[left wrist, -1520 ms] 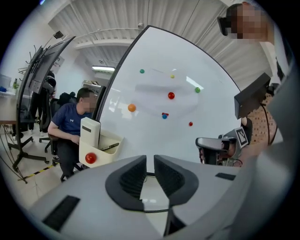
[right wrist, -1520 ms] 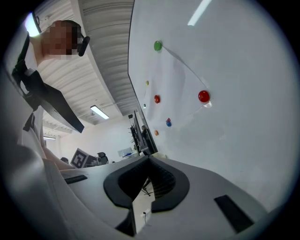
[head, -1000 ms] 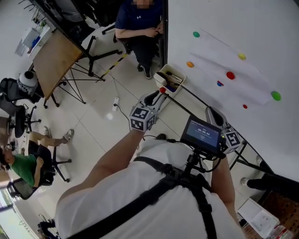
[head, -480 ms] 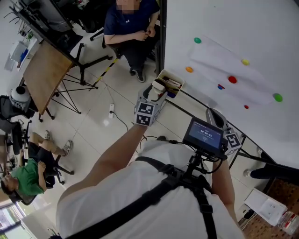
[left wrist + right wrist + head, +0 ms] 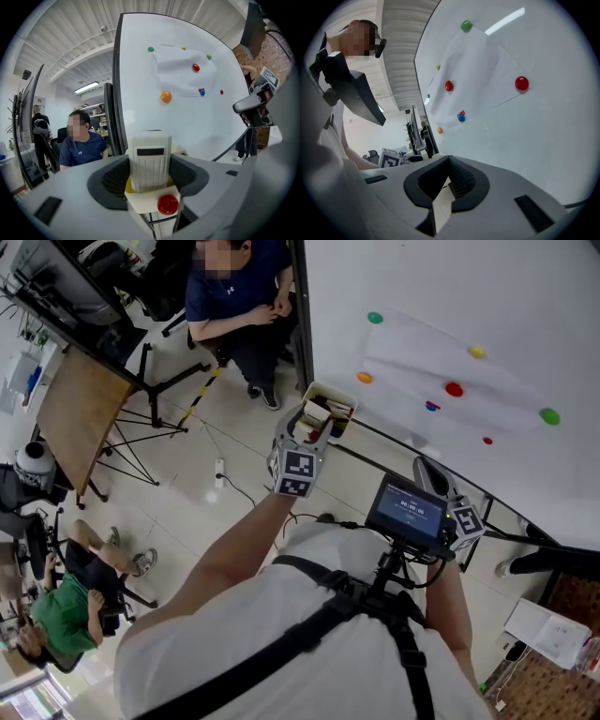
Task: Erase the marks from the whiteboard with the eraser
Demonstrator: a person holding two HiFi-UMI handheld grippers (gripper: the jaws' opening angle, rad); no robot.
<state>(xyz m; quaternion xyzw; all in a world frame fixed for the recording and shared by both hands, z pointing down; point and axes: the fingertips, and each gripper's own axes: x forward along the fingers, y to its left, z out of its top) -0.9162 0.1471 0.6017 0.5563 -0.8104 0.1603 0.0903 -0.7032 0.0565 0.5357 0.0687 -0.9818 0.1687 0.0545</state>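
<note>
The white ribbed eraser [image 5: 150,161] stands upright in the small tray [image 5: 322,389] at the whiteboard's [image 5: 450,287] lower left corner. My left gripper [image 5: 313,420] reaches into that tray with a jaw on each side of the eraser. Its jaws are wide and closing, and I see no pad pressing on the eraser. A red magnet [image 5: 168,204] sticks to the tray's front. My right gripper [image 5: 427,468] hangs low in front of the board, shut and empty. Coloured magnets pin a paper sheet [image 5: 441,367] to the board. No pen marks show clearly.
A person in a blue shirt [image 5: 234,292] sits just left of the board. A wooden table [image 5: 75,399], a black tripod [image 5: 150,413] and a floor cable [image 5: 225,479] are further left. Another seated person in green [image 5: 56,610] is at the lower left. A screen [image 5: 406,509] rides on my chest.
My left gripper moved up towards the tray, rolled, and its jaws went from nearly shut to wide around the eraser. The right gripper stayed put.
</note>
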